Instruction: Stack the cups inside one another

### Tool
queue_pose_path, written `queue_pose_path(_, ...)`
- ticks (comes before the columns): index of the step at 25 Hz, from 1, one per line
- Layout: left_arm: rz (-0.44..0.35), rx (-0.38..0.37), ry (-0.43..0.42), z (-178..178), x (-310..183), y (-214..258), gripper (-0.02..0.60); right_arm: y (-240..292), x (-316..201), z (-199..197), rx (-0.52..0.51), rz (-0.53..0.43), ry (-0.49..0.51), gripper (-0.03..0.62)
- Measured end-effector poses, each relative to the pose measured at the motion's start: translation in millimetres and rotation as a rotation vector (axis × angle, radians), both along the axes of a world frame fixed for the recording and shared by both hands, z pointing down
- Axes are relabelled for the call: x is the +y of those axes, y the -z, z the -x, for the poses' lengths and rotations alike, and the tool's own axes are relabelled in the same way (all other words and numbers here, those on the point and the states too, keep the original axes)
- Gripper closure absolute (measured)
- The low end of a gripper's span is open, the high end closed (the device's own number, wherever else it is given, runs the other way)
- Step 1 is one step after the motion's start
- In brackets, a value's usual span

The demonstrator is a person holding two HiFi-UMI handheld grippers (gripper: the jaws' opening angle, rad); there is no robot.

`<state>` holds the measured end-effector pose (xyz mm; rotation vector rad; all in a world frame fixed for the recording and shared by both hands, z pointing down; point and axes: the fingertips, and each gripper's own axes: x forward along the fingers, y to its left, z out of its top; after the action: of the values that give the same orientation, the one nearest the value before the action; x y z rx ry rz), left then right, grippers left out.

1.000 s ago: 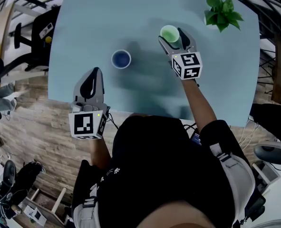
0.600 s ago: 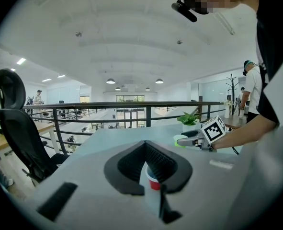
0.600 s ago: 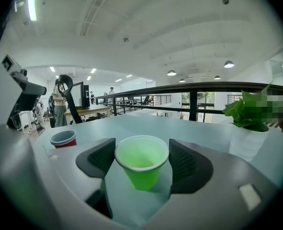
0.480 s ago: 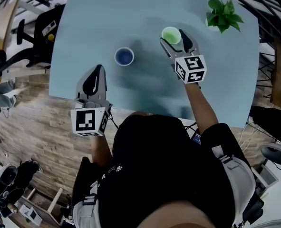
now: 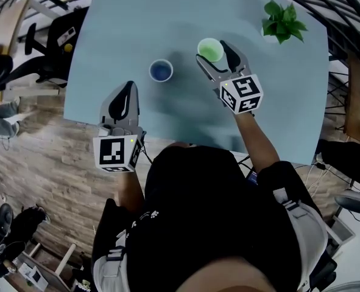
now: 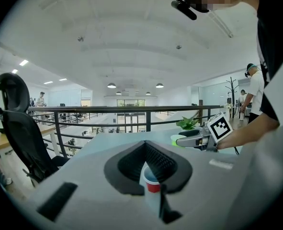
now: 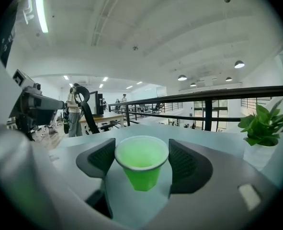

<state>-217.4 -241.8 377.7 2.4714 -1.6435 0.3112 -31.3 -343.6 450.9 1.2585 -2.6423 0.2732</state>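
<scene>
A green cup (image 5: 209,48) is held between the jaws of my right gripper (image 5: 212,53) over the far right part of the light blue table (image 5: 119,23). In the right gripper view the green cup (image 7: 141,162) sits upright between the two dark pads (image 7: 101,159), which press at its rim. A blue-lined cup (image 5: 161,70) stands alone on the table to the left of it. My left gripper (image 5: 123,91) is shut and empty near the table's near edge, pointing at the blue-lined cup (image 6: 151,180), well short of it.
A small potted plant (image 5: 282,18) stands at the table's far right corner. The table's near edge (image 5: 167,140) runs just in front of the person's body. Railings, an office chair (image 5: 49,38) and wooden flooring surround the table.
My right gripper has carried the green cup leftward and nearer, closing part of the distance to the blue-lined cup. The left gripper has barely moved.
</scene>
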Motion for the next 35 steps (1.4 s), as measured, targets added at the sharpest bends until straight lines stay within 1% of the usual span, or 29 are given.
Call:
queue_pose_path(3, -0.016, 0.005, 0.008, 0, 3, 5, 0.589, 10, 7, 12, -0.011, -0.014, 0.041, 0.247)
queue_pose_path(9, -0.01, 0.01, 0.039, 8, 15, 3, 0.589, 26, 20, 41, -0.034, -0.033, 0.124, 0.247)
queue_pose_path(16, -0.026, 0.013, 0.078, 20, 23, 5, 0.589, 34, 31, 71, -0.056, -0.04, 0.209, 0.247)
queue_pose_path(25, -0.015, 0.017, 0.159, 48, 41, 2, 0.589, 30, 43, 109, -0.059, -0.023, 0.305, 0.247)
queue_pose_path(35, -0.016, 0.012, 0.21, 62, 54, 2, 0.589, 18, 52, 133, -0.053, 0.0, 0.368, 0.247)
